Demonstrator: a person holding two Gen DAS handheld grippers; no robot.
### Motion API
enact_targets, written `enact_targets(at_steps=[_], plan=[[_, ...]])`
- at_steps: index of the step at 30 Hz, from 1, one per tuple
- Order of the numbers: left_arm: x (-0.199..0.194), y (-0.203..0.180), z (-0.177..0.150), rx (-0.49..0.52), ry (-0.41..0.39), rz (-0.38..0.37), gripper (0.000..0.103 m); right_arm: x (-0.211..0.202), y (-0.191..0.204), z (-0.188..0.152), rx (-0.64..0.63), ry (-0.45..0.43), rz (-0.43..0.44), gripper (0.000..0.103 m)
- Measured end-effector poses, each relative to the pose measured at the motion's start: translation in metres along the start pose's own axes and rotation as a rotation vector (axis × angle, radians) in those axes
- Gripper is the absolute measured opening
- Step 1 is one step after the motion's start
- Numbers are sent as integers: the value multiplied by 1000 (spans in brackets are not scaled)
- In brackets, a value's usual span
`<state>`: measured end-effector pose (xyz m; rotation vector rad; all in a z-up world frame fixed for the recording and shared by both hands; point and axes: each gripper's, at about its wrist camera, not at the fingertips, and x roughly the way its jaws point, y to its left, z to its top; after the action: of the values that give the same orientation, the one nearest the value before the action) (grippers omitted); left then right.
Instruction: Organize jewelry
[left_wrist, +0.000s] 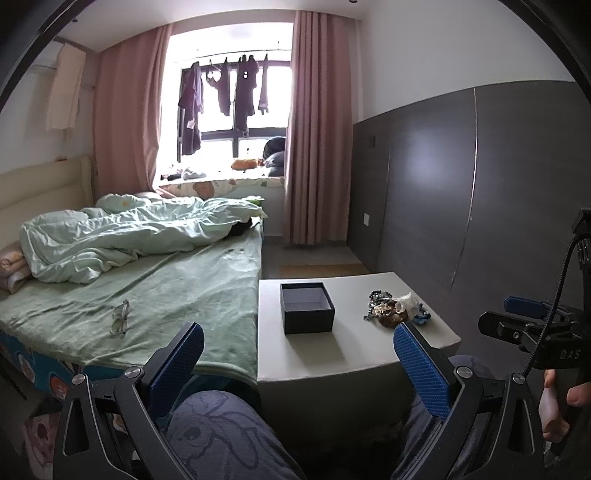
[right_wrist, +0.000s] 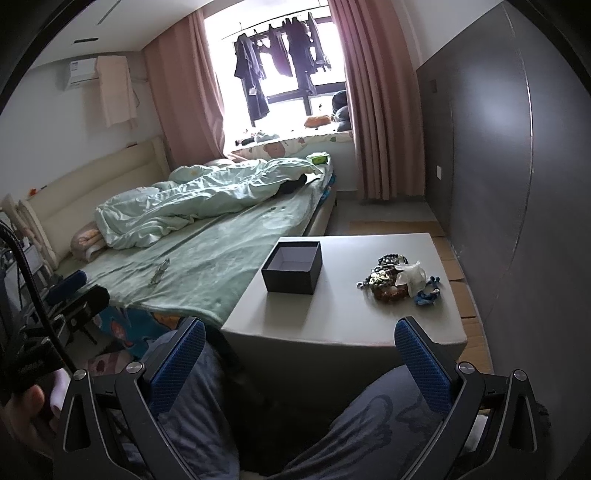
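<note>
Both the left tongs (left_wrist: 299, 363) and the right tongs (right_wrist: 300, 360) stood wide and empty above the person's knees. On the bench (right_wrist: 343, 317) stood an open dark box (right_wrist: 292, 267), and well apart to its right lay the jewelry pile (right_wrist: 395, 281). Beyond was the bed (left_wrist: 155, 288).

"DAS" on right claw (left_wrist: 532, 325)

Eyeglasses (left_wrist: 120, 317) lie on the green bed (left_wrist: 177, 288); dark clothes (left_wrist: 221, 99), apparently laundry, hang at the window.
</note>
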<state>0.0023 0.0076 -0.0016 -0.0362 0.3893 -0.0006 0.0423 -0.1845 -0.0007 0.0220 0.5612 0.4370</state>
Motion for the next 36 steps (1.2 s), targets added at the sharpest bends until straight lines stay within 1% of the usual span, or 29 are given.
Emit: enact_targets(at_steps=[6,10,14,21,27,30,32,33,36], plan=[[3,-1,0,2,5,3,103,1,0,2,0,-3,4,103],[10,-1,3,3,12,8,103,5,-4,2,1,-3,10,103],[21,-4,6,10,19,4,103,10,-9,3,-2,-1,-3,103],[53,-14,11,22,47,-29,103,31,-39,7,29,21,-14,103],[93,-29,18,30,81,-90,103,54,-70,9,75,38,-29,102],[116,-37,20,34,105,-130,102,67,-91,10,122,49,-32,98],[130,-44,20,35,125,-156,101,78,-107,10,162,67,-27,91],[138,-48,19,35,136,-170,101,83,-114,10,178,78,-27,86],[161,-57,17,39,164,-201,98,99,-134,9,227,104,-28,83]])
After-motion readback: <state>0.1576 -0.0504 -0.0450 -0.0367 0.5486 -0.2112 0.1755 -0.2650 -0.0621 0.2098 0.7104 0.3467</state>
